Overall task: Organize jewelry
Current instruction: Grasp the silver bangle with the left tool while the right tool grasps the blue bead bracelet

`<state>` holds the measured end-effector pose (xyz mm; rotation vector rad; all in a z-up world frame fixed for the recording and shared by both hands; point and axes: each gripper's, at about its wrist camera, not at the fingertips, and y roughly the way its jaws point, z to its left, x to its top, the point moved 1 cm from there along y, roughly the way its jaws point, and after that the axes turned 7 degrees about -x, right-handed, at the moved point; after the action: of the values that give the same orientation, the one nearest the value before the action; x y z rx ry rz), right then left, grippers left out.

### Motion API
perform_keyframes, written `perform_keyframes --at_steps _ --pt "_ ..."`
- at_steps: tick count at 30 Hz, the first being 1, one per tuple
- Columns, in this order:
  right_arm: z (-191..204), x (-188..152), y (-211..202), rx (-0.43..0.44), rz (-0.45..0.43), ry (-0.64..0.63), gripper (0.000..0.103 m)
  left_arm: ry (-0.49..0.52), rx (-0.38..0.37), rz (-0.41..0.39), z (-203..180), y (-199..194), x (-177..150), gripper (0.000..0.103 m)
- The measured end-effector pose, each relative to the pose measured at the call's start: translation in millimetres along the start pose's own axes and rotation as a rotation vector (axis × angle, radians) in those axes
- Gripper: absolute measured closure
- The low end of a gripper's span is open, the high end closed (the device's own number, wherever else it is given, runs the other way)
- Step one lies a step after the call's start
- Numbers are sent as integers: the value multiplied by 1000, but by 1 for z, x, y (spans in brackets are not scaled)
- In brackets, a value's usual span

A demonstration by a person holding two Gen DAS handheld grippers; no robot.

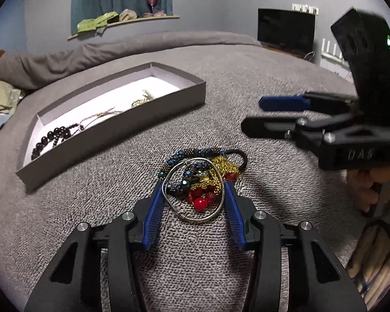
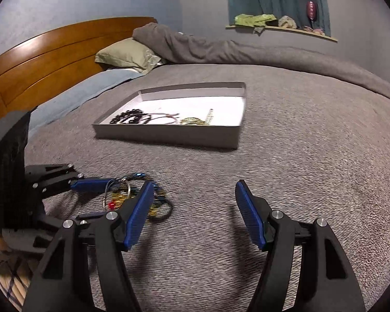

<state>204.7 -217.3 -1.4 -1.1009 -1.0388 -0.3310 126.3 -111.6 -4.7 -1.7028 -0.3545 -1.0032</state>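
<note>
A tangled pile of jewelry [image 1: 202, 176] lies on the grey bed cover: a silver wire bangle [image 1: 195, 189], blue bead strands, a gold chain and red beads. My left gripper [image 1: 193, 184] is open, its blue fingers on either side of the bangle and pile. The pile also shows in the right wrist view [image 2: 135, 195]. My right gripper [image 2: 195, 189] is open and empty above the cover, right of the pile; it also shows in the left wrist view [image 1: 257, 115]. A grey shallow box [image 1: 117, 119] holds black beads, a pink cord and a gold piece.
The box [image 2: 169, 135] sits farther back on the bed. A wooden headboard [image 2: 52, 59] and a green pillow [image 2: 127, 54] are at the far left. A folded grey blanket [image 2: 221, 49] runs along the back. A wall shelf [image 1: 122, 23] holds cloths and a glass.
</note>
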Motion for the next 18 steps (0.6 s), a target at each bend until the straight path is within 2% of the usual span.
perform_keyframes --at_steps 5,8,11,18 --pt "16 -2 -1 49 -2 -41 39 2 -16 -45 6 -19 -1 55" --pt "28 -4 1 71 6 -74 47 -23 10 -61 18 -28 -1 55" --pt "39 -7 4 95 21 -104 50 -64 39 -73 35 -36 -3 55" --pt "57 -11 12 83 65 -173 61 -123 73 -86 62 -48 -8 55"
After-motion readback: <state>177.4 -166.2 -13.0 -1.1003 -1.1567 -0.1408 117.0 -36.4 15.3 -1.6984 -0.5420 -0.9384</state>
